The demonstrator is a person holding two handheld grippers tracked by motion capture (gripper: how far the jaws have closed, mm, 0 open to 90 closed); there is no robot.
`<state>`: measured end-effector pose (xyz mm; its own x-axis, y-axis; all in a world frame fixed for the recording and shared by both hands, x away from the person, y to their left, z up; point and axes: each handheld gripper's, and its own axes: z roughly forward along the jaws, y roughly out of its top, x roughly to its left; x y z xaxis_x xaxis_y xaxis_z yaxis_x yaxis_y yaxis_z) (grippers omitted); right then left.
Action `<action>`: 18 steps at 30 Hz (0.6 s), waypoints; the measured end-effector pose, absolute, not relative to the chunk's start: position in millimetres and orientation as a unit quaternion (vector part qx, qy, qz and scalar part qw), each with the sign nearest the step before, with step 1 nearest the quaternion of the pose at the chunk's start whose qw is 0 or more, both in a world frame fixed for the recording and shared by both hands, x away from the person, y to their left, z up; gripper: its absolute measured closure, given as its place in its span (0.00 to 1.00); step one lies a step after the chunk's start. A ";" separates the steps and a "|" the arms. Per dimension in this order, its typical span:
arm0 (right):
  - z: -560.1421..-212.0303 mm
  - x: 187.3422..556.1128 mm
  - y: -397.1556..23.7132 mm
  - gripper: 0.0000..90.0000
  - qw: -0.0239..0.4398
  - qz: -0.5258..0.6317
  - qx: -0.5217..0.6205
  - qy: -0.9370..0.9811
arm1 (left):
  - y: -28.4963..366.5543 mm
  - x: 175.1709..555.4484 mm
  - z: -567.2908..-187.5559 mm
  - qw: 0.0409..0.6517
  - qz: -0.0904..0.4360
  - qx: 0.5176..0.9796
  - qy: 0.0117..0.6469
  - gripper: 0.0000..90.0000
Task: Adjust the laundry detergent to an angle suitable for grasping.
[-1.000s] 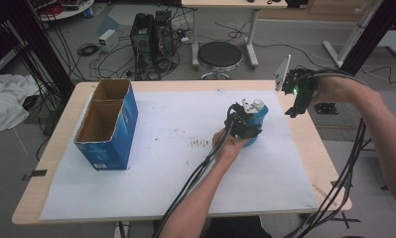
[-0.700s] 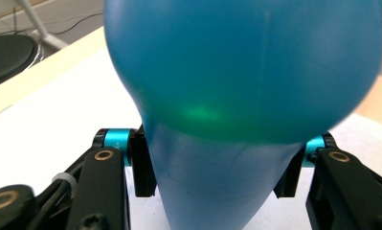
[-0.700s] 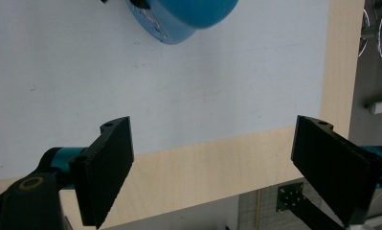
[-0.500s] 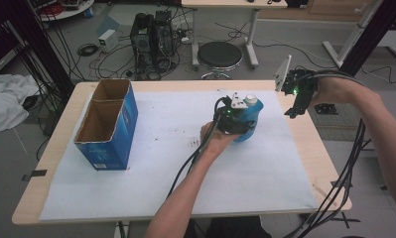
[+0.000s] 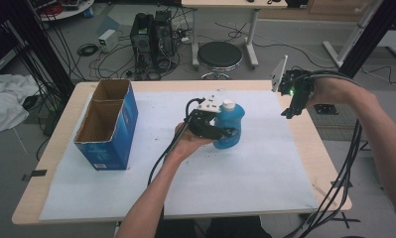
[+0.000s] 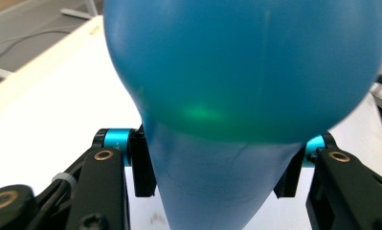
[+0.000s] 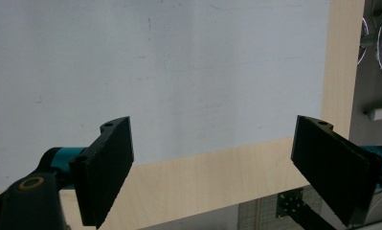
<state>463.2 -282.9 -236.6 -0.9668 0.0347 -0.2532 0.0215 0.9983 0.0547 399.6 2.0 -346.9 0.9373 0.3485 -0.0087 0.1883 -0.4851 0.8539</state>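
The left hand-held gripper (image 5: 220, 130) is clamped on a blue bottle (image 5: 229, 126), its jaws pressing the narrow waist below the bulge, as the left gripper view shows. The bottle hangs clear of the worktop (image 5: 285, 193), upright with its white cap (image 5: 228, 104) on top, to the right of the box (image 5: 106, 125). The right hand-held gripper (image 5: 291, 111), further right of the box past the bottle, stands wide open and empty. The smooth, tapered plastic could slide through the pads if tilted, or catch the box's rim. Both box compartments look empty.
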 end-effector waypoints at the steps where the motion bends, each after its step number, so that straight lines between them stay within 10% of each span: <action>1: -236.5 462.7 -282.5 0.15 0.130 0.028 0.019 0.991 | 5.4 398.0 -348.5 0.483 0.082 0.858 0.153 0.52; 18: -242.7 460.8 -269.1 0.15 0.118 0.034 0.025 0.992 | 50.3 375.4 -376.4 0.466 0.040 0.880 0.089 0.52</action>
